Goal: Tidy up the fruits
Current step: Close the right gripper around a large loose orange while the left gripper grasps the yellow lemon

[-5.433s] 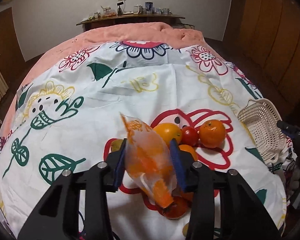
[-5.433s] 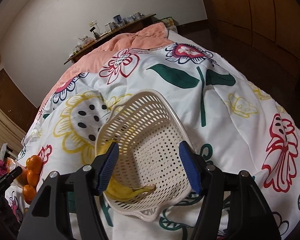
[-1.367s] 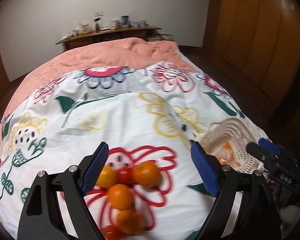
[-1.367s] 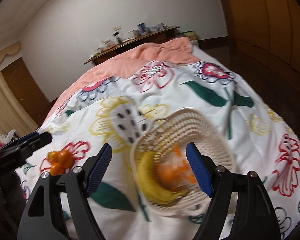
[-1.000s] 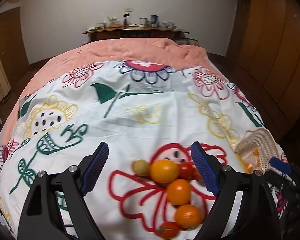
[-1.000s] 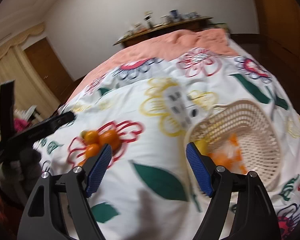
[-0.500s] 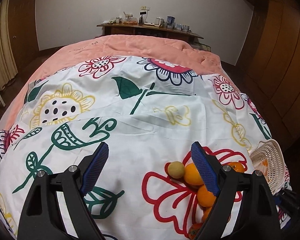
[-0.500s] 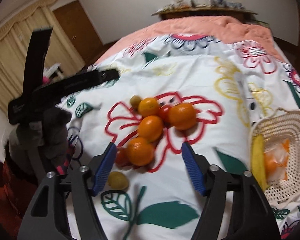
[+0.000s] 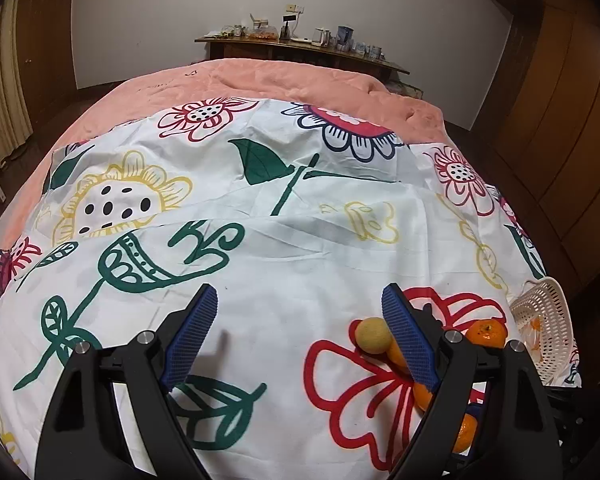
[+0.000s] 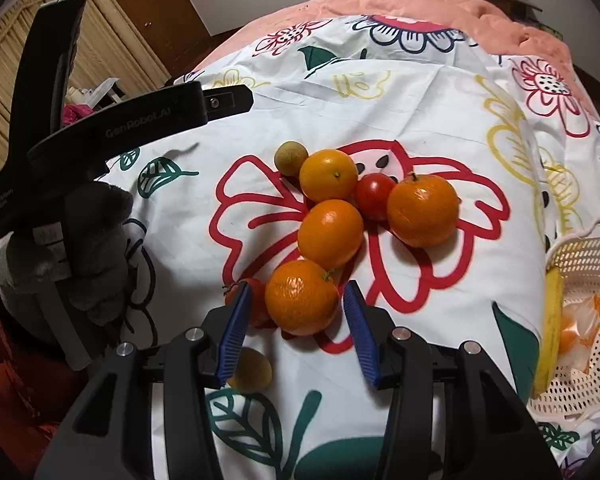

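Between right gripper (image 10: 296,306) jaws: nearest orange (image 10: 302,298).

- The left gripper (image 9: 300,336) is spread wide with nothing between its fingers (image 9: 190,336), held low over the bed.
- The right gripper (image 10: 296,312) is partly spread, fingers (image 10: 236,320) either side of an orange, not visibly pressing it.
- A gray-gloved hand (image 10: 88,252) grips the left gripper's handle.

White wall (image 9: 180,8), cluttered wooden shelf (image 9: 300,46) — wood-panelled wardrobe (image 9: 560,120) beside.
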`<state>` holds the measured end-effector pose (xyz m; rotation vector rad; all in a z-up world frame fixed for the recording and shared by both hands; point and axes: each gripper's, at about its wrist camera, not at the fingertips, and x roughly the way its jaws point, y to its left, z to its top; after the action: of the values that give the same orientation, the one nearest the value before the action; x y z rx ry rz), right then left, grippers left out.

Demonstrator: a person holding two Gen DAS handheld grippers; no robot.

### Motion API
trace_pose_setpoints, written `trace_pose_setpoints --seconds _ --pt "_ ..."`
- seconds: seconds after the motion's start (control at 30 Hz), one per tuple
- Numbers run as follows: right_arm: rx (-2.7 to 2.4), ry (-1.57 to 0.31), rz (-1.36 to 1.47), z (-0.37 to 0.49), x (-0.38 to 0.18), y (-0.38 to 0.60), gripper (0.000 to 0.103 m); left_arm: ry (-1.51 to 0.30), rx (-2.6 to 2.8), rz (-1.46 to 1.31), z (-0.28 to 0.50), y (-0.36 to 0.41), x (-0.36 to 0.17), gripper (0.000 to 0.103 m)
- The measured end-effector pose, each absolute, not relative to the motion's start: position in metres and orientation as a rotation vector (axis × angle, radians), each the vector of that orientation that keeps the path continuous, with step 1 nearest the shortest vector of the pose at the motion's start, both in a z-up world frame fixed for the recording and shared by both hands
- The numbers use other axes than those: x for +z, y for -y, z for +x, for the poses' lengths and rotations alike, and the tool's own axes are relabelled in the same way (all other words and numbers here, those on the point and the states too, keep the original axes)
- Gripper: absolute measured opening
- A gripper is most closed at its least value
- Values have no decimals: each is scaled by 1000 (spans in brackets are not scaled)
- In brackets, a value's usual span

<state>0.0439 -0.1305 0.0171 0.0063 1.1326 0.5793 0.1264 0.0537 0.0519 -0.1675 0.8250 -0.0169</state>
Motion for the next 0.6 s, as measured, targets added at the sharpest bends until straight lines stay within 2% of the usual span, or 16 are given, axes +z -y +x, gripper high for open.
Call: trace_pose_setpoints --seconds 0.2,0.6 --pt "587 -1144 36 49 16 133 39 -837 -17 -166 128 -55 48 86" --pt "609 -1075 132 45 26 153 39 -876 -67 -98 130 -27 37 86"
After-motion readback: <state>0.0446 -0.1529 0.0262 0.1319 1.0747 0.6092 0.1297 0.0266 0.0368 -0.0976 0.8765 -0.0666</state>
